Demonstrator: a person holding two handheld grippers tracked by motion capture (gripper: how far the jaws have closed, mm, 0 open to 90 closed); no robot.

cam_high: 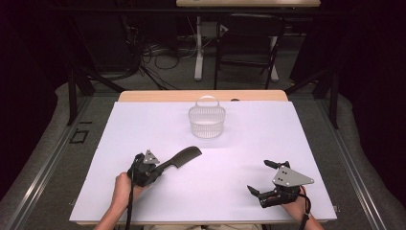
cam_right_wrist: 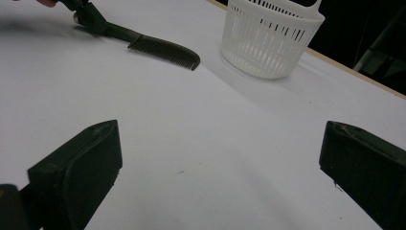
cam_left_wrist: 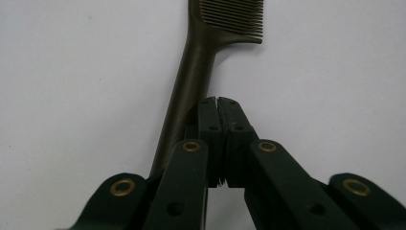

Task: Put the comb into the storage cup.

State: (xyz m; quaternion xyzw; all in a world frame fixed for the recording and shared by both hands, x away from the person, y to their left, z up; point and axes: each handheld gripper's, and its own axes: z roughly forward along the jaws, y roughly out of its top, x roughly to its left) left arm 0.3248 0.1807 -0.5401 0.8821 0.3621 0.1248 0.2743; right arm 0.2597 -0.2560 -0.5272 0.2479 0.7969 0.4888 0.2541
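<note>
The left gripper (cam_high: pixel 152 171) has its jaws closed, and they seem to be clamped on the thin handle of a dark, long-handled plastic comb (cam_high: pixel 181 158) — in the left gripper view the handle (cam_left_wrist: pixel 187 96) runs out from under the shut pads toward the toothed head, though the exact contact is hidden beneath them. The comb sits low over the white table sheet (cam_high: pixel 143 124), left of centre, its head pointing toward the small white slotted plastic basket with a loop handle (cam_high: pixel 207 121), which stands near the far edge, well apart from the comb. The right gripper (cam_high: pixel 266 178) rests near the front right with its jaws spread wide and nothing between them. The likely aim is to carry the comb into the basket, and the risk lies in the hold — the handle looks to be gripped near its end, so the long head could swing or droop once lifted, or the smooth handle could slip out. A tilted comb might also catch the basket's rim or loop and tip so light a container.
</note>
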